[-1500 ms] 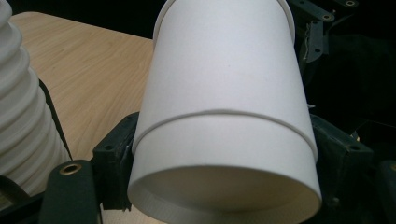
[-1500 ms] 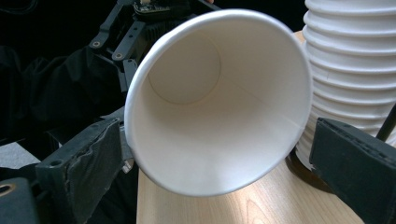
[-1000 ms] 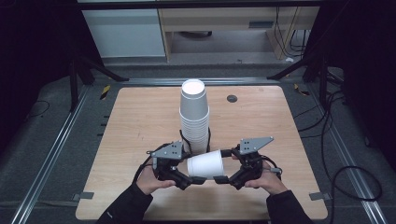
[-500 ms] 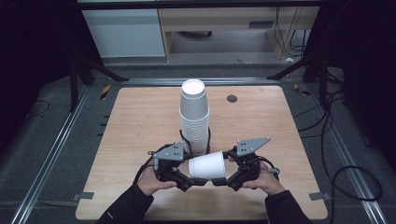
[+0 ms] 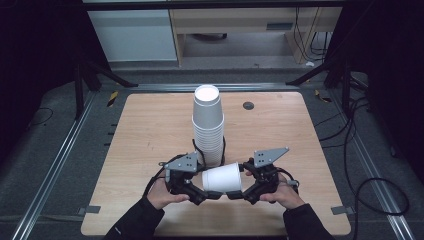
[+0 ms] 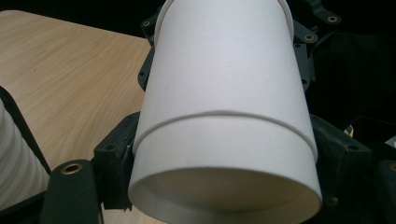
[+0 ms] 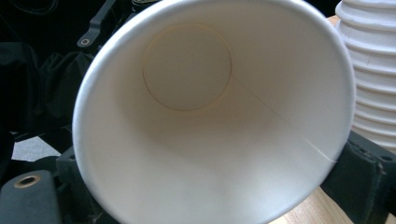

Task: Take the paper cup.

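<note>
A white paper cup point(image 5: 222, 177) lies on its side, lifted a little over the table's near middle, held between my two grippers. Its base faces my left gripper point(image 5: 204, 187), whose fingers point(image 6: 114, 161) press on both sides of the cup point(image 6: 224, 116). The open mouth faces my right gripper point(image 5: 241, 189). Its jaws have just been closing with the cup point(image 7: 210, 140) between them, and its fingers point(image 7: 369, 172) now touch the rim on both sides. A tall stack of white cups point(image 5: 208, 125) stands just behind.
The wooden table point(image 5: 150, 130) has bare room left and right of the stack. A small dark round fitting point(image 5: 248, 105) sits at the back right. The stack point(image 7: 373, 70) rises close beside the right gripper. Metal rails and cables run along the floor around the table.
The right gripper has edged slightly inward toward the cup's mouth. The cup, the left gripper and both hands stay in about the same place.
</note>
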Demonstrator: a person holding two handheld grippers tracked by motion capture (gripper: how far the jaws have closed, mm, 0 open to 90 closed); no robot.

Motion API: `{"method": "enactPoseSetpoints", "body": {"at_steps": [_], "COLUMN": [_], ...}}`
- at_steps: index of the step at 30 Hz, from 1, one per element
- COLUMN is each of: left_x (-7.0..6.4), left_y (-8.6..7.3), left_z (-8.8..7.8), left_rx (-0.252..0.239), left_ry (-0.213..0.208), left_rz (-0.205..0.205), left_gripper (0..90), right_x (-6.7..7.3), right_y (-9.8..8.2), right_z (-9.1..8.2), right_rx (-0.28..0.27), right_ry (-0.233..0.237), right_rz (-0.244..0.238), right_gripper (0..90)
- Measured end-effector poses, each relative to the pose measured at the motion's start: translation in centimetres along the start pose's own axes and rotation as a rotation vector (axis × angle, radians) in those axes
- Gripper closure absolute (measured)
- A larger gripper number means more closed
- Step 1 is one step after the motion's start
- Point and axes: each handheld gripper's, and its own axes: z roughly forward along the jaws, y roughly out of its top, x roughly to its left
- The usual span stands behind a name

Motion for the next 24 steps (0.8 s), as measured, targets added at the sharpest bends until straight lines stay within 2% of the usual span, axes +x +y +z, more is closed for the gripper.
{"method": "enactPoseSetpoints", "body": {"at_steps": [11,15,21,24], "left_x": [0.0,0.0,0.3,0.4], "left_y": [0.1,0.0,-0.1,-0.2], "left_z": [-0.1,-0.4,-0.9,-1.0], "left_rx": [0.013,0.027,0.031,0.04], "left_ry": [-0.001,0.023,0.045,0.054], "left_rz": [-0.019,-0.021,-0.025,-0.024], "left_gripper": [21.3,20.7,19.2,18.7], "right_x": [-0.1,-0.1,-0.2,-0.4], "right_y": [0.0,0.1,0.5,0.8], "right_z": [0.0,-0.1,-1.1,-1.9], "right_rx": [-0.002,-0.001,-0.016,-0.029], "right_ry": [0.004,-0.002,-0.031,-0.059], "right_rz": [-0.001,-0.005,-0.01,-0.017], "right_gripper": [9.9,9.8,9.6,9.6]}}
